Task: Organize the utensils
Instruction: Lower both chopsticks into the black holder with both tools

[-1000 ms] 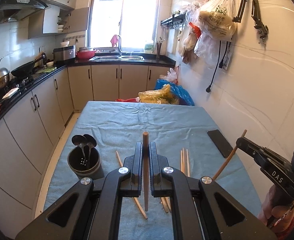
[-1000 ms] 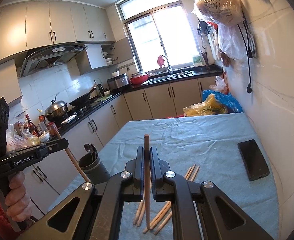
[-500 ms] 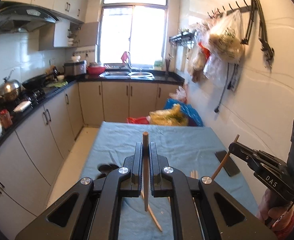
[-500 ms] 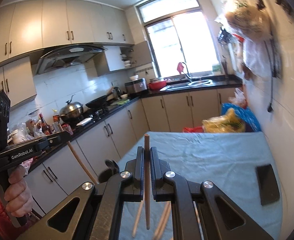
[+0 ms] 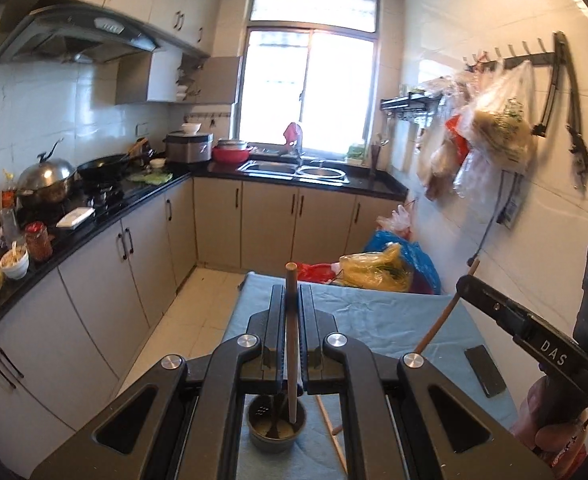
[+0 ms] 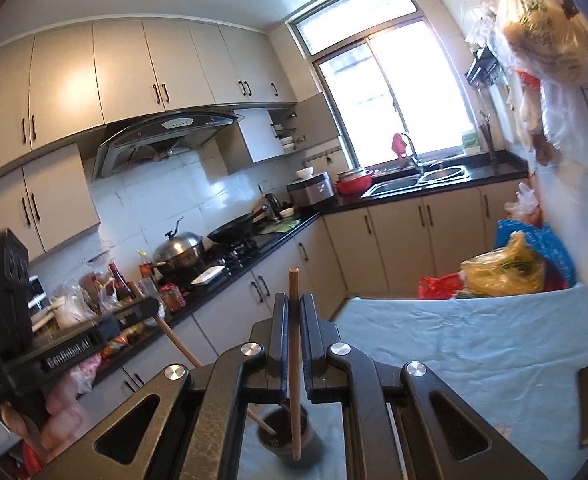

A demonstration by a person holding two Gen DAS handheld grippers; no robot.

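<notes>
Wooden chopsticks are hanging over a kitchen table as a person is working two handheld black grippers at once. The left gripper (image 5: 292, 312) is clamping a round brown wooden chopstick (image 5: 291, 344) between closed jaws, its long axis standing nearly upright and its lower tip reaching down into the mouth of the dark round utensil holder cup (image 5: 274, 430) directly beneath. The right gripper (image 6: 292, 320) is likewise squeezing a second brown wooden chopstick (image 6: 294, 360), held almost vertical, its tip hanging at the near rim of the same cup (image 6: 283, 432); whether it is inside or just in front cannot be told. Both sticks are pointing downward at the cup, and the left one appears better centred, so that hand seems nearer to a clean drop. More loose wooden chopsticks (image 5: 330, 428) are lying on the blue cloth-covered table (image 5: 394, 316) just beside the cup, while a black phone (image 5: 485, 370) is resting well apart.
</notes>
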